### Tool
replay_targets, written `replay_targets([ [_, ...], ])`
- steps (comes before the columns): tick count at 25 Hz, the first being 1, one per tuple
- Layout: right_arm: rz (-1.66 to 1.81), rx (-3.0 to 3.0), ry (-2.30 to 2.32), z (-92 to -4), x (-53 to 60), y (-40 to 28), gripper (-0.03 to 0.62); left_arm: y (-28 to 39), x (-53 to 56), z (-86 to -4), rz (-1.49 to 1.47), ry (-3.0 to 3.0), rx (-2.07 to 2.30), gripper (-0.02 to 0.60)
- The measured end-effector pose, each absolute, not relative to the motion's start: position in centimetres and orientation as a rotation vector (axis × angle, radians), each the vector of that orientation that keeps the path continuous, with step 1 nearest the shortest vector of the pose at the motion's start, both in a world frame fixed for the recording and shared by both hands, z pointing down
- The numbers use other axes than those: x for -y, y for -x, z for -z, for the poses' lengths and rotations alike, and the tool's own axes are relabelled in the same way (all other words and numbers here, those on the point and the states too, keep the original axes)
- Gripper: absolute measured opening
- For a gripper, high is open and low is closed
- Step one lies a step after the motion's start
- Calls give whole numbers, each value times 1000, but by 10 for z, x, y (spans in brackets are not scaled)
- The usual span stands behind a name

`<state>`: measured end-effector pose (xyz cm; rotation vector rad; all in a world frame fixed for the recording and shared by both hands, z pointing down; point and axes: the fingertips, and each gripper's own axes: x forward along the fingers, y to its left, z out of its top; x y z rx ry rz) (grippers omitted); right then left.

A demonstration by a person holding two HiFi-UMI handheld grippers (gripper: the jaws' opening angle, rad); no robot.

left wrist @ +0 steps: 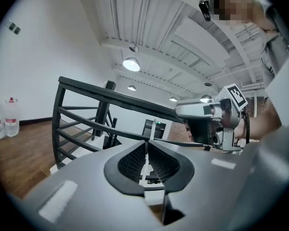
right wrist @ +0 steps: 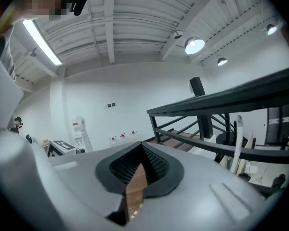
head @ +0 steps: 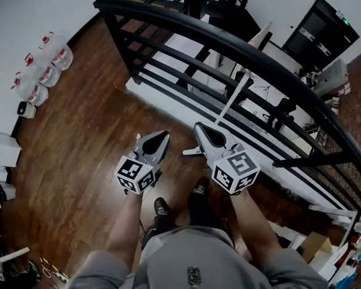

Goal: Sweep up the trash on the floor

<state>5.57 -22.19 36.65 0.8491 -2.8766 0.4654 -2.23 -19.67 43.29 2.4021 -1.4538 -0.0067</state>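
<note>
I stand on a dark wooden floor (head: 90,161) beside a black railing. Both grippers are held out level in front of me. My left gripper (head: 162,135) has its jaws together with nothing between them; the left gripper view shows its pads (left wrist: 135,160) meeting at the tip. My right gripper (head: 199,126) is also shut and empty, its ribbed pads (right wrist: 154,163) closed. A white long-handled tool (head: 231,98) leans against the railing just beyond the right gripper, its foot (head: 191,152) on the floor between the two grippers. No trash is visible on the floor.
The black railing (head: 240,47) runs diagonally across the front, with a lower level behind it. Several water bottles (head: 45,71) and a small white device (head: 26,109) stand along the left wall. Cardboard boxes (head: 316,245) sit at the bottom right. My shoes (head: 162,208) are below the grippers.
</note>
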Motion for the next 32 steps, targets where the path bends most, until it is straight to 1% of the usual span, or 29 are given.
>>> replay_targets([
  [9,-274,2882,-751,-324,124,12,0,96,91,-349,48,-2495,1476,18],
  [15,-270,2901,-720,-315,76,48,0,130,44,-326,17,-2526,1511,18],
  [23,-219,2928,-665,-301,53,81,0,152,17,-315,26,-2516,1548,18],
  [32,-187,2944,-656,-287,49,82,0,152,12,-306,45,-2521,1576,18],
])
